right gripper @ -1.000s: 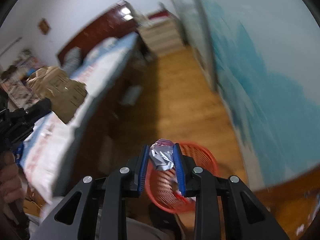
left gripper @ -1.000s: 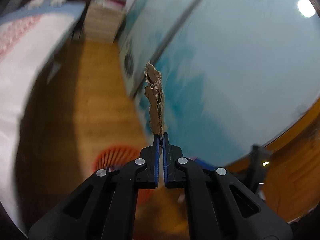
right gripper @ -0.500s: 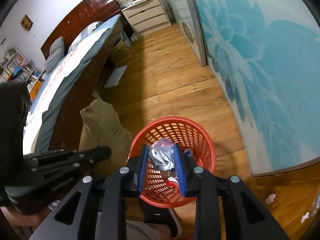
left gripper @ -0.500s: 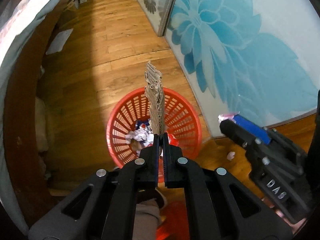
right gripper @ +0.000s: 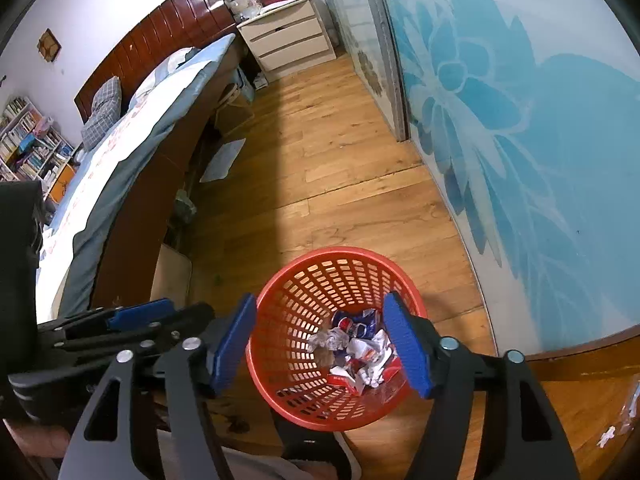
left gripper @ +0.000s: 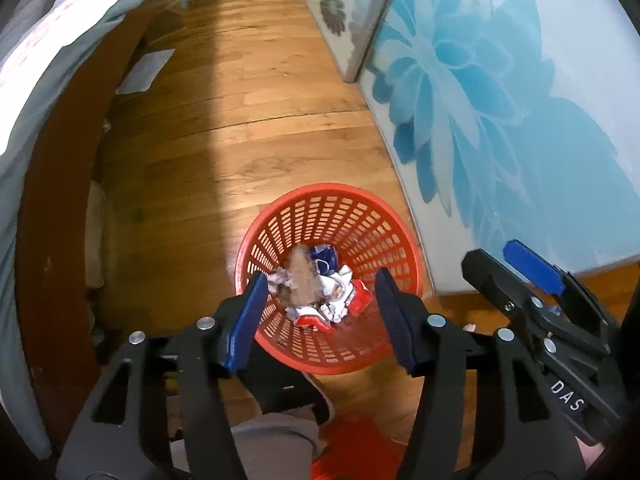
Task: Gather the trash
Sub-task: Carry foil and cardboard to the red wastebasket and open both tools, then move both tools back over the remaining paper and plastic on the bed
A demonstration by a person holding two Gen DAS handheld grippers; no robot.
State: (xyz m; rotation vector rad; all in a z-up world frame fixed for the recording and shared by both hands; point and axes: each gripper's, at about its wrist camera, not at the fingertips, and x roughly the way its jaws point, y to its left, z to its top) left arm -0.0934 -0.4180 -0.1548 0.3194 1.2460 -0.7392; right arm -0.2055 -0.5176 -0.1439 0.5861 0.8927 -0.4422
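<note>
- Red plastic lattice waste basket (left gripper: 328, 280) standing on the wooden plank floor (left gripper: 248, 128), near the glass door with a blue flower print (left gripper: 500, 112) and not far from the bed (right gripper: 132, 152).
- Left tongs (left gripper: 320, 316): jaws opening, blue pads spread above the basket mouth, nothing pressed between them.
- Torn brown cardboard piece (left gripper: 302, 280): blurred, free of the pads, inside the basket over the crumpled wrappers (left gripper: 336, 300).
- Right tongs (right gripper: 324, 344): jaws opening, pads apart over the basket rim, nothing pinched; in the left view they appear at the right edge (left gripper: 516, 272).
- Basket contents, right view: crumpled white, blue and red packaging (right gripper: 356, 344) lying on the bottom.
- Background: cream nightstand (right gripper: 288, 40) at the head of the bed; bookshelf (right gripper: 28, 140) at far left.
- A person's shoe (left gripper: 296, 396) beside the basket base.
</note>
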